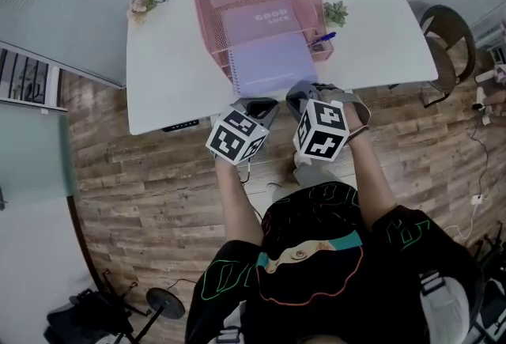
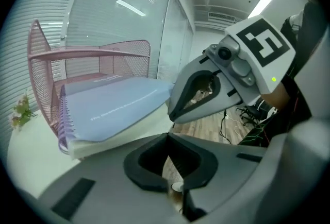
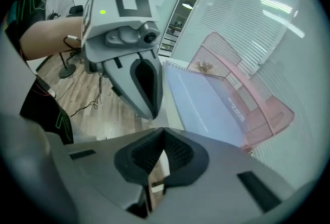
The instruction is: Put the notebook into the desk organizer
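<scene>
While both grippers hung just off the near edge of the white table (image 1: 174,73), the notebook (image 1: 273,64) lay flat with its far part inside the pink wire desk organizer (image 1: 207,2) and its near part sticking out of the open front. Its long axis ran straight away from the person, from the table's near edge into the organizer. The spiral binding ran down the side on the person's left. The near short end pointed back at the person and reached close to the table's edge.

On the part of the lilac cover seen through the pink mesh, white capitals read "GOOD LUCK". A thin line of white print ran lengthwise along the exposed pale cover, too small to read. A blue pen (image 1: 322,39) stood in a small compartment on the organizer's right side.

The left gripper (image 1: 257,107) had its jaws fully together and held nothing. It sat just short of the notebook's near end. The right gripper (image 1: 304,93) was likewise closed and empty, its tip just beside the notebook's near right corner. Whether it touched the cover could not be told.
</scene>
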The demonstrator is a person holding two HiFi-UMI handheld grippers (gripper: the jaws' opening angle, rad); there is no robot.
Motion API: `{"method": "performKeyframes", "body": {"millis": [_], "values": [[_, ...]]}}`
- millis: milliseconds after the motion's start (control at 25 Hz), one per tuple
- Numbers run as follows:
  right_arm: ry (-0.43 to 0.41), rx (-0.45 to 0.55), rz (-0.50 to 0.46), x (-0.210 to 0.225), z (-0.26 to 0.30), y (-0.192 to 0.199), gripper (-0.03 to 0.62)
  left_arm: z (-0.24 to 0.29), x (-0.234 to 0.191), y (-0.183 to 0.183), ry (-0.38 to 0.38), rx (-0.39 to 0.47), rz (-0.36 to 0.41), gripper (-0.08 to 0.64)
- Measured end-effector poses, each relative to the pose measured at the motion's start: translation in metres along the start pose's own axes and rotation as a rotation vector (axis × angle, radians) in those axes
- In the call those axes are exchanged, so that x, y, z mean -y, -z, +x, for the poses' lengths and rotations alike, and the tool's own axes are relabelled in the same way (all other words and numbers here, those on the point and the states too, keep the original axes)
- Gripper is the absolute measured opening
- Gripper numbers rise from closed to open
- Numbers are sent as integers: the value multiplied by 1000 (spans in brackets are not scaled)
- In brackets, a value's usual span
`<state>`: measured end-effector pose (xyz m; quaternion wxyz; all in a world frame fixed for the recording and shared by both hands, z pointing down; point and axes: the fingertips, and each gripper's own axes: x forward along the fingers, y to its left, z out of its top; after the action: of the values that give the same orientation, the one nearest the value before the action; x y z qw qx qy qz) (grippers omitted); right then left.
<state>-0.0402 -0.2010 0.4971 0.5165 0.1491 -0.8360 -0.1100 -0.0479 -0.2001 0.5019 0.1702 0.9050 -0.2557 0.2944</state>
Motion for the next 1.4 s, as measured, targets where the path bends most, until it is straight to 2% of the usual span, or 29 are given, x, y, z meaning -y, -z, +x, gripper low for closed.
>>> {"method": "performKeyframes", "body": {"millis": [120,240,360,480,600,720,960,1160,1400], "values": [[55,-7,30,21,-5,2,2,-8,3,-9,18,25,31,-5],[60,-2,41,30,-1,2,2,-10,-12,-18,-43,41,29,-5],[77,13,62,36,4,-3,2,-4,-22,-12,-100,-59,80,-5],[101,21,56,43,4,-6,2,-2,-23,-12,-122,-139,150,-5],[131,32,56,53,3,-8,2,-2,-29,-17,-157,-179,181,-5],[173,44,60,66,4,-11,2,-3,-44,-23,-227,-200,206,-5],[224,62,57,96,10,-19,2,-2,-75,-37,-329,-211,230,-5],[283,79,56,117,11,-26,2,-6,-101,-46,-461,-247,257,-5],[318,105,107,122,16,-25,2,-9,-104,-50,-495,-189,232,-3]]}}
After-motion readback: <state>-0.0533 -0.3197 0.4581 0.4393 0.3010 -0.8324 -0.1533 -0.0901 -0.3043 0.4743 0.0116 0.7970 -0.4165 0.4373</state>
